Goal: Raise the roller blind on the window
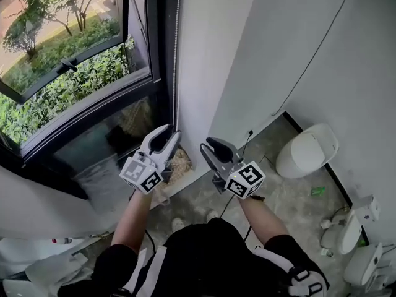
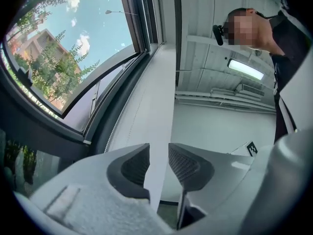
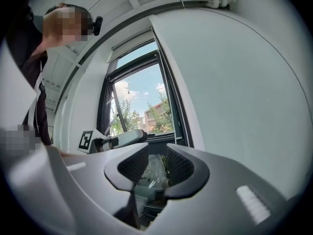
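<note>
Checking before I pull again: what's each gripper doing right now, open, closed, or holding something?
Left gripper: open, nothing between its jaws.
Right gripper: open, nothing between its jaws.

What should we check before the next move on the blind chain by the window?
1. Left gripper open: ok, jaws apart, nothing between.
2. Right gripper open: ok, jaws apart, empty.
3. Bead chain gripped: not ok, it hangs free beside the window frame.
4. Chain within reach: likely ok, its lower end looks close to the left jaws.
5. Blind height: cannot tell; the glass in view is uncovered.
</note>
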{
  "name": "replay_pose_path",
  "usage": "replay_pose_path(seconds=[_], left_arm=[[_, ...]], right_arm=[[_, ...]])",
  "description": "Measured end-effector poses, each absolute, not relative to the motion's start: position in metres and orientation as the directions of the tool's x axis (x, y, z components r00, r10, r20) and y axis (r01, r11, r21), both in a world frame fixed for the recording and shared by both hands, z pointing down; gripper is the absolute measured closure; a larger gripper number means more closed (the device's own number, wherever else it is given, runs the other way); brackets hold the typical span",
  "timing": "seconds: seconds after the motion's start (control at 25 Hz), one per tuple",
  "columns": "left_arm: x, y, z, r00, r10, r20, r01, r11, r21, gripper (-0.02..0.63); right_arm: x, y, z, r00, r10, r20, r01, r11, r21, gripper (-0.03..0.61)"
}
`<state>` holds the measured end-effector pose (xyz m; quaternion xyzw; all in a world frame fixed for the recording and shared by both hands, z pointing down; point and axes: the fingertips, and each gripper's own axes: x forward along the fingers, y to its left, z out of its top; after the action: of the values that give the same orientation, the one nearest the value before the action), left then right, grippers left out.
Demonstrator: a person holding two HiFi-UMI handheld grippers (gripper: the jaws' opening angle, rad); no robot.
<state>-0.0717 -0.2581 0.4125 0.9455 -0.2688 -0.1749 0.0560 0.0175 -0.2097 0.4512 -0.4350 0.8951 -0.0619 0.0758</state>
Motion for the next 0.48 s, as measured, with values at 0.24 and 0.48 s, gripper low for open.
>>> replay_pose_path(seconds=[0.24, 0.48], left_arm=[[-0.052, -0.228, 0.411, 0.787, -0.545, -0.290, -0.501, -0.838, 0.215, 0.489], [-0.025, -0.175, 0.426, 0.767, -0.588, -0.256, -0.554, -0.809, 0.197, 0.507]], right_arm=[[0.060, -0.173, 0.443, -0.592, -0.799, -0.106, -0.778, 0.601, -0.183, 0.485], [0.101, -0.119, 0.439, -0.622, -0.764, -0.173, -0.742, 0.645, -0.184, 0.512]])
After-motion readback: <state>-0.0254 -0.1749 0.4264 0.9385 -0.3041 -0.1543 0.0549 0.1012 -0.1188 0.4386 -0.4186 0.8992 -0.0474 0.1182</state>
